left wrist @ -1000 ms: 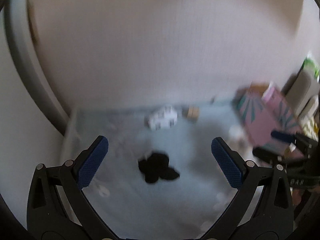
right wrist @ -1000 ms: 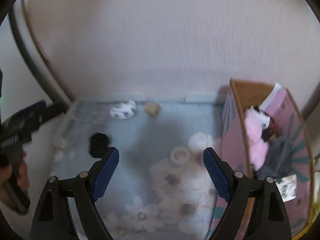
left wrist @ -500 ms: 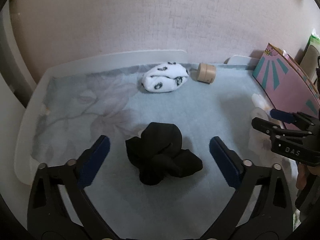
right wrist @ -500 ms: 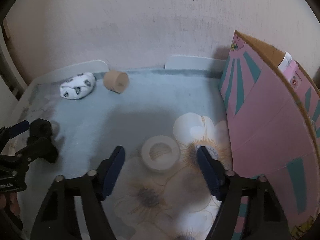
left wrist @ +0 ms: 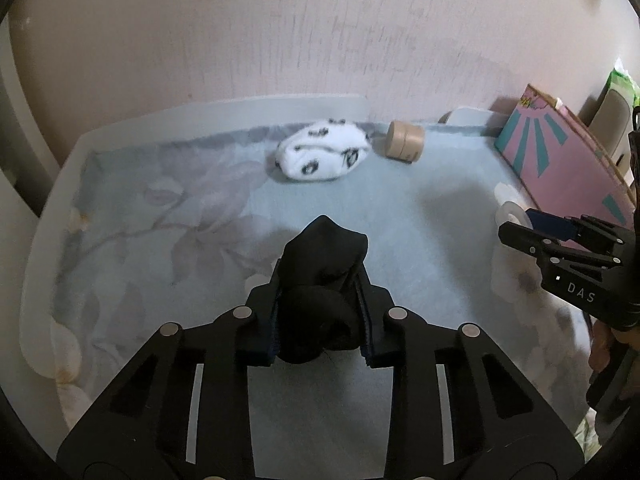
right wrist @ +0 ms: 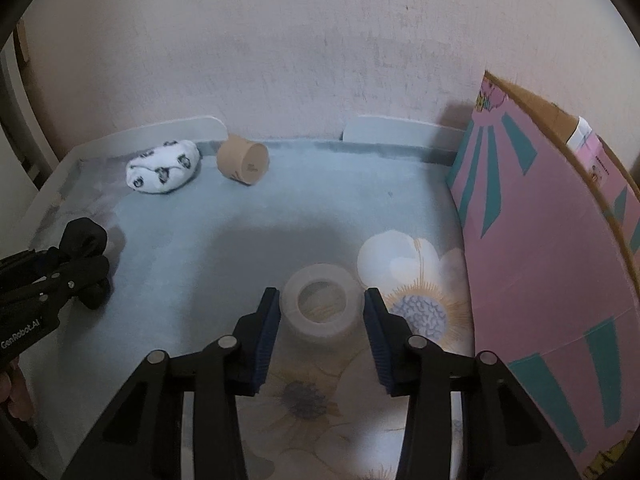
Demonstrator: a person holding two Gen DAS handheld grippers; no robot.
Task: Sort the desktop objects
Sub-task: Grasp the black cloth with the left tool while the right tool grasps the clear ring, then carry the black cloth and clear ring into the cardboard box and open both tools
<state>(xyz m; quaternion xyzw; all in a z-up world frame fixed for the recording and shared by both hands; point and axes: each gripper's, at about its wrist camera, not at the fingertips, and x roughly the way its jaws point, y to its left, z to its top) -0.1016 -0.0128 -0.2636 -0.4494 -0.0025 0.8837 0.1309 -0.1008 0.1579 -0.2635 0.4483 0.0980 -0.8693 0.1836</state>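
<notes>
The left gripper (left wrist: 320,312) was clamped on a black sock bundle (left wrist: 324,268), while the right gripper (right wrist: 320,312) had its pads either side of a clear tape roll (right wrist: 321,307), whether touching it I cannot tell. Farther ahead lay a white patterned sock (left wrist: 322,156) and a tan cylinder (left wrist: 405,145); a pink box (right wrist: 548,264) stood right of the right gripper.

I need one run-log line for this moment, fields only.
left hand-held gripper: shut on black sock | right hand-held gripper: open around tape roll | box: at right

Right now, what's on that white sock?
Black animal-face prints on the white sock; clearest in the right wrist view.
</notes>
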